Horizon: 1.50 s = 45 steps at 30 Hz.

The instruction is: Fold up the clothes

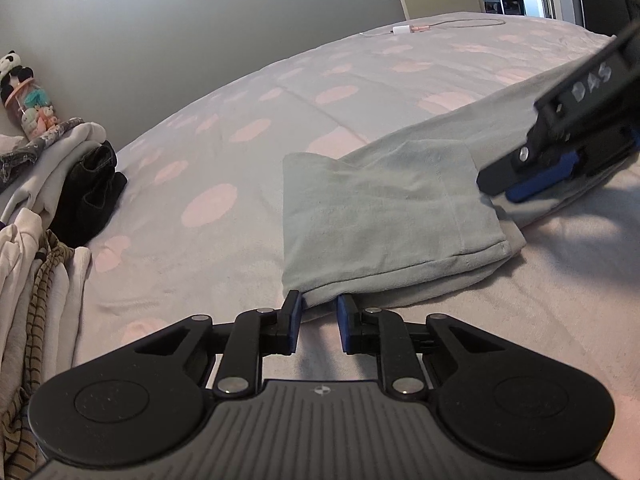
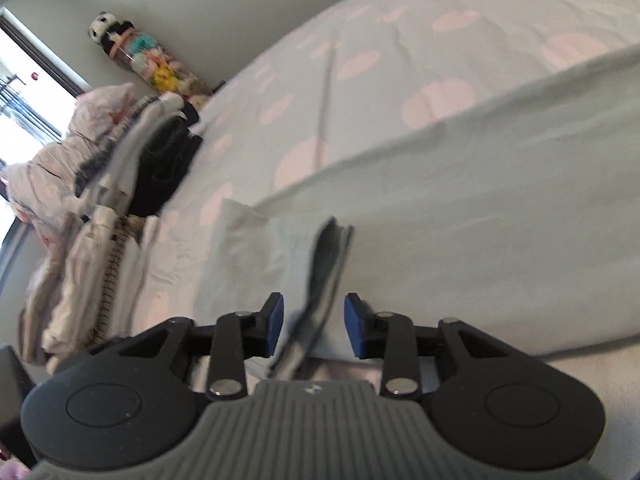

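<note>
A pale grey-green garment [image 1: 384, 216] lies partly folded on the bed, its sleeve end turned over toward me. My left gripper [image 1: 319, 322] is open, its blue pads on either side of the garment's near folded corner. My right gripper [image 1: 516, 184] comes in from the right in the left wrist view, low against the garment's edge. In the right wrist view the right gripper [image 2: 314, 326] is open, with a raised fold of the garment [image 2: 326, 264] standing between its fingers without being pinched.
The bed [image 1: 224, 148] has a grey cover with pink dots. A pile of other clothes [image 1: 44, 216] sits at the left, with a dark item [image 1: 90, 196] on it. A toy-filled jar with a panda [image 1: 24, 96] stands by the wall. A cable [image 1: 448, 26] lies at the far side.
</note>
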Each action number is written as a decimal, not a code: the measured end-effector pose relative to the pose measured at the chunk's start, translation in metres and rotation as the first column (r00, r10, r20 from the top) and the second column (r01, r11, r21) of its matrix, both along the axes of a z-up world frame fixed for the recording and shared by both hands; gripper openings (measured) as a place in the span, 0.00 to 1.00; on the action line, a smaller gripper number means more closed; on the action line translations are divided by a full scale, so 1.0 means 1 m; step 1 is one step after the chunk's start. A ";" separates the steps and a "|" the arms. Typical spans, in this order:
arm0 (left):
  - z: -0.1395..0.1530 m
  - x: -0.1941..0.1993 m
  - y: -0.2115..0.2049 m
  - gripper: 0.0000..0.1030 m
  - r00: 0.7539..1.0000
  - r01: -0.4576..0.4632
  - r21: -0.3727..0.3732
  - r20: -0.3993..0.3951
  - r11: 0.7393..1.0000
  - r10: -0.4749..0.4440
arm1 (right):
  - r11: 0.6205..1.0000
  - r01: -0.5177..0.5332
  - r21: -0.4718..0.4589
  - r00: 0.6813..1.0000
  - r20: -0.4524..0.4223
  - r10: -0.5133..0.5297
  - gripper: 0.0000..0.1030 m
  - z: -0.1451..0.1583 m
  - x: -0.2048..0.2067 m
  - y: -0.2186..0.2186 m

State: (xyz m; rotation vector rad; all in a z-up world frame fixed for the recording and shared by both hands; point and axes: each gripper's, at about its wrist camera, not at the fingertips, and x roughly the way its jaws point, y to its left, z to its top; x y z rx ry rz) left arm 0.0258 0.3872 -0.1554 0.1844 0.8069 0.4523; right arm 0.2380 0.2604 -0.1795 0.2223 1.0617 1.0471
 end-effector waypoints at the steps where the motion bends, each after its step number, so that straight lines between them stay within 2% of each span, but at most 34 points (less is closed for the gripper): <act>1: 0.000 0.000 0.000 0.21 1.000 -0.001 -0.004 0.001 1.000 0.001 | 1.000 0.003 0.011 1.000 -0.016 -0.002 0.36 -0.004 0.001 0.001; 6: -0.001 0.000 0.002 0.21 1.000 -0.004 -0.017 0.005 1.000 0.004 | 0.999 0.022 0.047 0.996 -0.088 -0.018 0.35 -0.014 0.006 0.013; 9: -0.001 0.001 0.003 0.21 1.000 -0.006 -0.024 0.008 1.000 0.007 | 0.997 0.039 0.060 0.993 -0.115 -0.032 0.25 -0.017 0.008 0.016; 11: -0.001 0.001 0.004 0.21 1.000 -0.007 -0.026 0.009 1.000 0.007 | 0.997 0.031 0.074 0.995 -0.096 -0.024 0.13 -0.006 0.006 0.017; 13: 0.000 0.000 0.005 0.21 1.000 -0.007 -0.032 0.013 0.999 0.008 | 0.996 0.023 0.088 0.997 -0.078 -0.017 0.08 0.005 0.004 0.017; 17: 0.007 -0.005 0.005 0.21 0.999 -0.009 -0.053 0.051 0.999 0.012 | 0.993 0.007 0.114 0.999 -0.040 -0.002 0.08 0.026 0.000 0.017; 19: 0.012 -0.011 0.004 0.24 0.996 -0.011 -0.073 0.087 0.997 0.017 | 0.992 -0.002 0.128 1.000 -0.021 0.004 0.08 0.037 -0.001 0.017; 21: 0.018 -0.015 0.000 0.37 0.993 -0.016 -0.088 0.114 0.996 0.026 | 0.990 -0.021 0.138 1.000 0.021 0.019 0.08 0.059 -0.001 0.020; 23: 0.023 -0.019 -0.003 0.46 0.990 -0.017 -0.111 0.134 0.994 0.032 | 0.988 -0.048 0.146 0.996 0.081 0.036 0.08 0.088 0.002 0.023; 28: 0.031 -0.015 -0.013 0.47 0.988 -0.009 -0.173 0.151 0.985 0.036 | 0.989 -0.073 0.132 0.977 0.210 0.044 0.07 0.166 0.026 0.010; 34: 0.040 -0.005 -0.036 0.48 0.986 0.039 -0.233 0.167 0.972 0.000 | 0.997 -0.049 0.065 0.938 0.346 0.024 0.07 0.248 0.064 -0.040; 39: 0.042 0.007 -0.062 0.48 0.989 0.081 -0.238 0.137 0.968 -0.050 | 1.000 0.028 -0.001 0.901 0.434 -0.024 0.07 0.285 0.102 -0.095; 45: 0.046 0.035 -0.083 0.48 0.988 0.130 -0.266 0.118 0.955 -0.102 | 0.988 0.153 -0.032 0.859 0.498 -0.117 0.07 0.305 0.148 -0.169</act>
